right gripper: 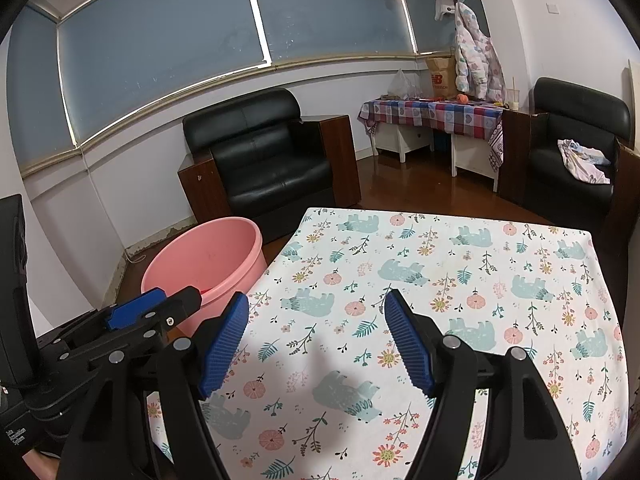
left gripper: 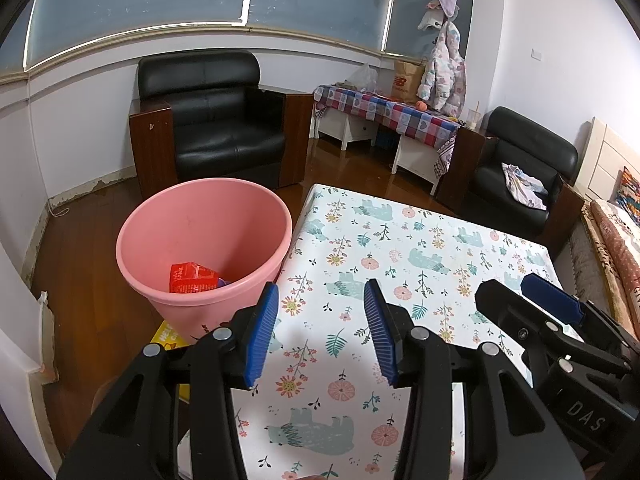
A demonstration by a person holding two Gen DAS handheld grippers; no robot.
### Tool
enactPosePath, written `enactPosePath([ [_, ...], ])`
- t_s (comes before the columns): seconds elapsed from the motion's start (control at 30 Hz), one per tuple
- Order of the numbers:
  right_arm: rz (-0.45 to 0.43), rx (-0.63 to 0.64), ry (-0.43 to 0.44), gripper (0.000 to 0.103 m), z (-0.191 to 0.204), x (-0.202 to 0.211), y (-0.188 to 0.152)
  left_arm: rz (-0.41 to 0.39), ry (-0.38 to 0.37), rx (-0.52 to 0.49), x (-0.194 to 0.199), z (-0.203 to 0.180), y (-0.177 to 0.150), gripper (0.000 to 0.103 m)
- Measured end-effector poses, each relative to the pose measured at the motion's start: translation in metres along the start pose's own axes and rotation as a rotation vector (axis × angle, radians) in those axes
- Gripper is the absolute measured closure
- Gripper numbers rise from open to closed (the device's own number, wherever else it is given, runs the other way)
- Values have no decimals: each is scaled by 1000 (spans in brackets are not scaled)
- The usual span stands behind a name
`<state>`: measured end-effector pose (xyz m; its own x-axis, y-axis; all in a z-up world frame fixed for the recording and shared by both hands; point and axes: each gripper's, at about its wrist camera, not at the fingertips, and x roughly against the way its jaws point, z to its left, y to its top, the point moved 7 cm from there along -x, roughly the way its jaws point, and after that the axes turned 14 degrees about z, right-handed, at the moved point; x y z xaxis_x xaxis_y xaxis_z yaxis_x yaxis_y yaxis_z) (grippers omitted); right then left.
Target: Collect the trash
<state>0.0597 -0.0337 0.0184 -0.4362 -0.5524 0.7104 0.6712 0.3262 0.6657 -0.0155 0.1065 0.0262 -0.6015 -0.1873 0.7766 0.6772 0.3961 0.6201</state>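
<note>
Left claw and right claw both gape wide with nothing in them, side by side over the tablecloth. Pink bin sits front-left, red wrapper inside.

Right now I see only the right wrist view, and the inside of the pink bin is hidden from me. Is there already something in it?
Observer: Yes. The left wrist view looks into the pink bin, and a red carton lies at the bottom.
Operator: Does the left gripper hold something? I see only one pad of it.
Observer: No. The left gripper has its jaws open, and only the tablecloth shows between them.
Operator: Is anything on the floor near the bin?
Observer: A yellow printed item lies at the bin's base, partly hidden by it.
</note>
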Motion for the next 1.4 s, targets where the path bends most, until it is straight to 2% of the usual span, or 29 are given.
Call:
enactPosePath([
  [1.4,0,0,4,34,0,0,0,-6,10,-12,-2,0,0,58],
])
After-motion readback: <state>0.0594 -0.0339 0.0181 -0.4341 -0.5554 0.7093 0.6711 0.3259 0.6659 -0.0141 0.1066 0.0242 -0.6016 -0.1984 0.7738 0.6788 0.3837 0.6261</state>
